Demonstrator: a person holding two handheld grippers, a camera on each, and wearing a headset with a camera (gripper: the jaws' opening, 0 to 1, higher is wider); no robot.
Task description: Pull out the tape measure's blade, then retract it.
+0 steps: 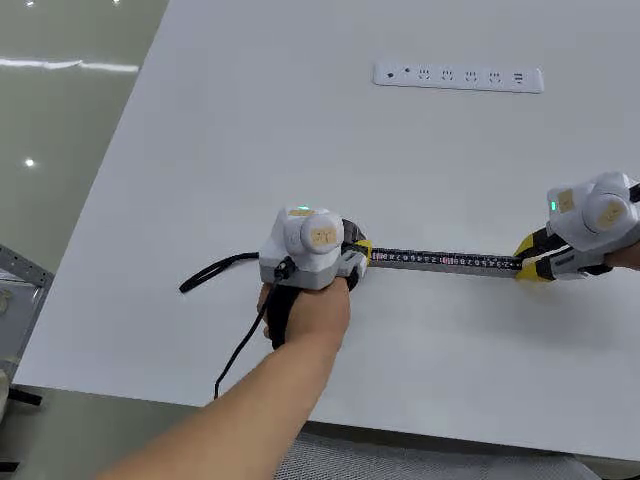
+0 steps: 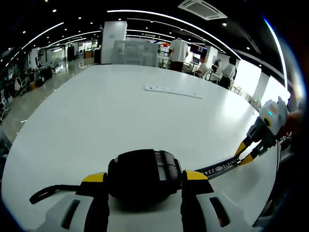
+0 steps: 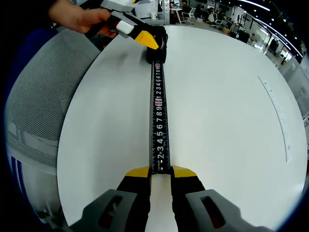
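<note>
The tape measure (image 2: 144, 171) rests on the worktop (image 1: 300, 130), its body clamped between the jaws of my left gripper (image 1: 355, 255) so it cannot slide. The blade (image 1: 445, 261) lies flat along the worktop to my right gripper (image 1: 530, 266). That gripper's jaws pinch the blade's tip, in my judgement to hold it out against the spring.

The table (image 1: 250, 150) is plain white. The tape measure (image 2: 144, 171) has a black case, and a black strap (image 1: 215, 270) trails to its left. The blade (image 1: 445, 261) is dark with white numerals and tick marks and a red mark partway along. The left gripper (image 1: 356, 252) and right gripper (image 3: 161, 172) are white with black jaws tipped in yellow, and each shows a small green light. The far power strip (image 1: 458, 77) is white. The floor (image 1: 60, 120) on the left is glossy grey-green. The near chair (image 3: 38, 96) is grey mesh.
</note>
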